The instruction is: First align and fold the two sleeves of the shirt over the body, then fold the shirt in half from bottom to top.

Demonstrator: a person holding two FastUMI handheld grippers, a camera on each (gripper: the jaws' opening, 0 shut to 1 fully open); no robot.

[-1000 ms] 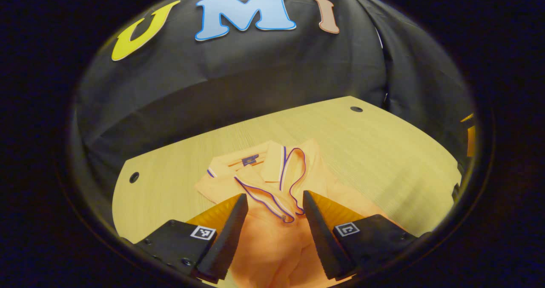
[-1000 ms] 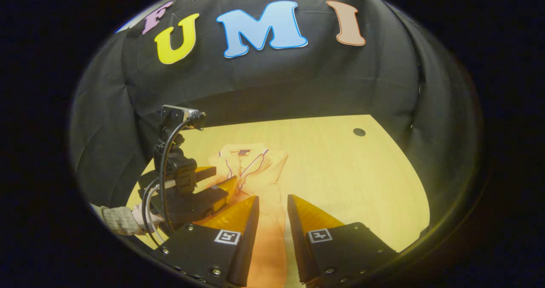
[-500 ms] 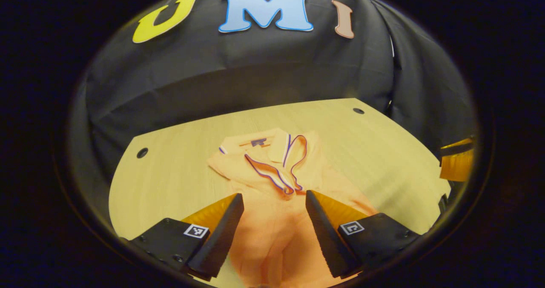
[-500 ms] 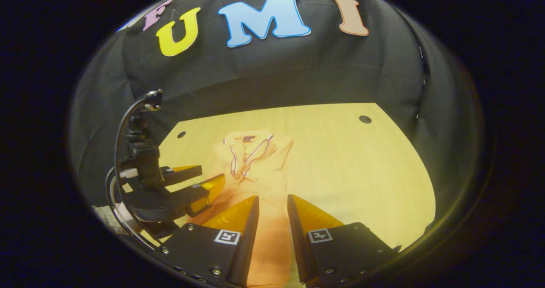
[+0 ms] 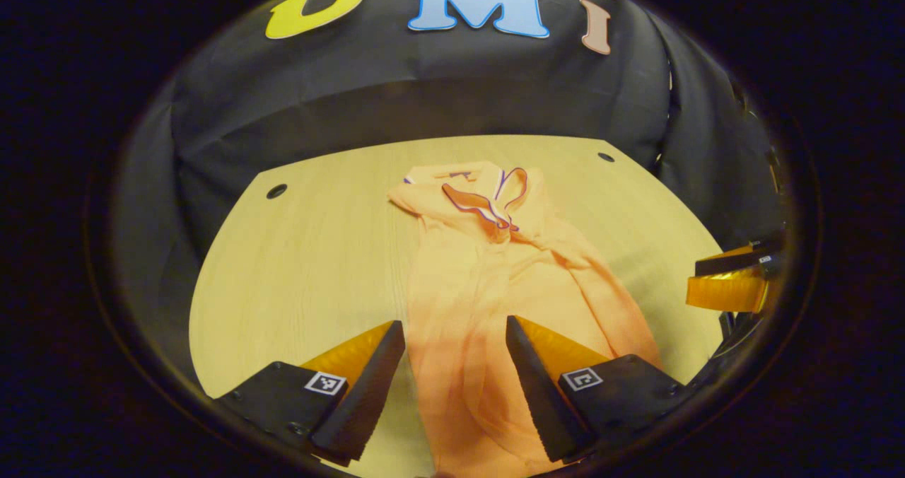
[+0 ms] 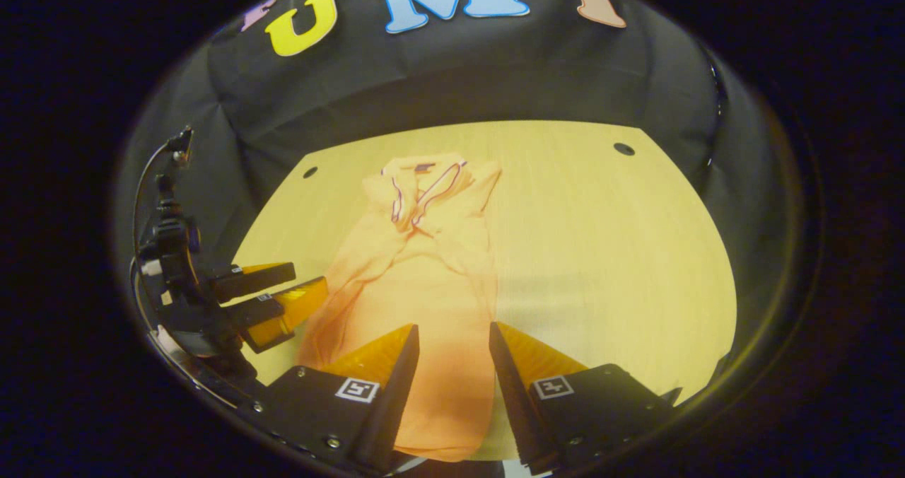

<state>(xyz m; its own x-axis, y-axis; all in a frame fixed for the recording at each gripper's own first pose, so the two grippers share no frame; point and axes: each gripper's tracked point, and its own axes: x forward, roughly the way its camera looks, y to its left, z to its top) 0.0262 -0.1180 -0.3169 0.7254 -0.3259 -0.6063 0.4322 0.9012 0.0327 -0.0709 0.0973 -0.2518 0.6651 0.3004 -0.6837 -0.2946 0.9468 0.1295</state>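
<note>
An orange polo shirt [image 5: 488, 273] lies lengthwise on the wooden table [image 5: 304, 266], collar [image 5: 488, 195] at the far end and both sleeves laid over the body. My left gripper [image 5: 452, 326] hovers open above the lower part of the shirt, with cloth showing between its fingers. In the right gripper view the shirt [image 6: 417, 266] runs from the far collar down under my right gripper [image 6: 453, 328], which is open above the hem end. The left gripper [image 6: 311, 278] stands open by the shirt's left edge. The right gripper [image 5: 693, 283] shows at the table's right edge.
The table has round holes near its far corners [image 5: 276, 191] [image 5: 605, 157]. Black cloth walls the booth behind and at both sides. Bare wood [image 6: 601, 252] lies to the right of the shirt, and more [image 5: 304, 266] to its left.
Both grippers have drawn back and up from the collar toward the hem, so the shirt's whole length shows now. The right gripper's fingers stand a little wider apart.
</note>
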